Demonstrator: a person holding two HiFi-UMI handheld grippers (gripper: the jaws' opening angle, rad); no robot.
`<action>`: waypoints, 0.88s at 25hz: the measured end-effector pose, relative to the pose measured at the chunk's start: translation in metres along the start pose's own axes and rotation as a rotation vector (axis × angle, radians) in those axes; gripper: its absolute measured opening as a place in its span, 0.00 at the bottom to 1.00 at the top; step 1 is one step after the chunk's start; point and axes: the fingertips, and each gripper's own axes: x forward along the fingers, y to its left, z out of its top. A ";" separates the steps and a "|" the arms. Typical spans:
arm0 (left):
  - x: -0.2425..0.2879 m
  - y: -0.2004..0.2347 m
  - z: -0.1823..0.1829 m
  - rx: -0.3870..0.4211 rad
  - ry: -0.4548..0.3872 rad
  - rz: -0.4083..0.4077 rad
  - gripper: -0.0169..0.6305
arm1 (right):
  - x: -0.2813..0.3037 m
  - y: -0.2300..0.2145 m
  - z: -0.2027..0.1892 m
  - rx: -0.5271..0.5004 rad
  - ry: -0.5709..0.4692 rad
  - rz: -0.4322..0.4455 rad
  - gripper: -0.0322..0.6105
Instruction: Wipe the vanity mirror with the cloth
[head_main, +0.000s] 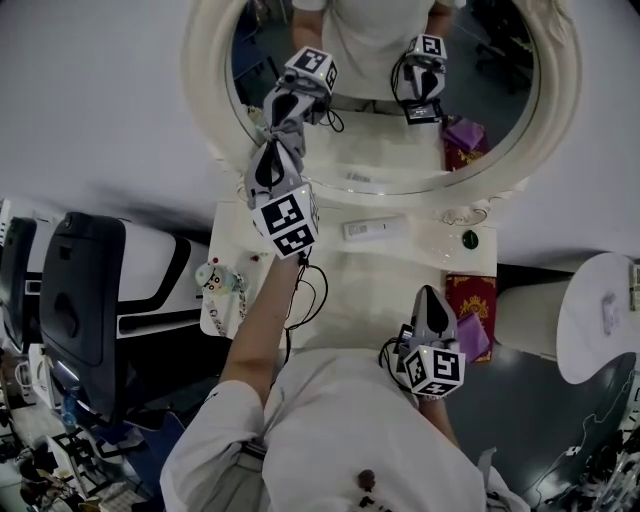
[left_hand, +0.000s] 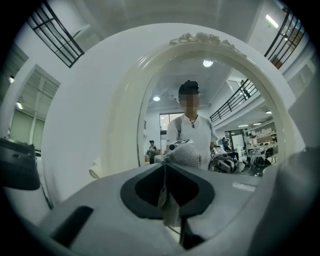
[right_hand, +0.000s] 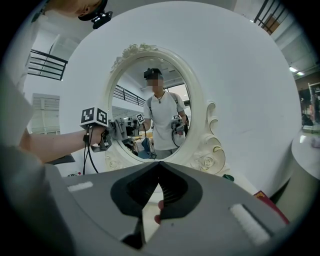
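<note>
One white table (head_main: 430, 250) against a grey wall (head_main: 100, 100) carries the oval mirror (head_main: 400, 150); left tool (head_main: 277, 148) clamps the cloth (left_hand: 185, 156) against its left edge, right tool (head_main: 428, 293) hangs near, jaws together, empty.

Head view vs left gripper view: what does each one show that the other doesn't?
Head view only: the right claw held low by the person's torso, and a white oblong device on the vanity top. Left gripper view only: the carved crest atop the mirror frame. Both: the left claw shut on the grey cloth at the oval mirror.
</note>
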 end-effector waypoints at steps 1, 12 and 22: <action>0.001 0.004 0.000 -0.004 -0.001 0.011 0.05 | 0.000 0.001 0.000 -0.002 -0.001 -0.002 0.06; -0.001 0.024 -0.006 -0.021 0.003 0.124 0.05 | -0.012 -0.013 0.003 0.004 -0.011 -0.030 0.06; -0.054 -0.082 0.037 -0.069 -0.093 -0.071 0.05 | -0.031 -0.051 0.008 0.014 -0.038 -0.026 0.06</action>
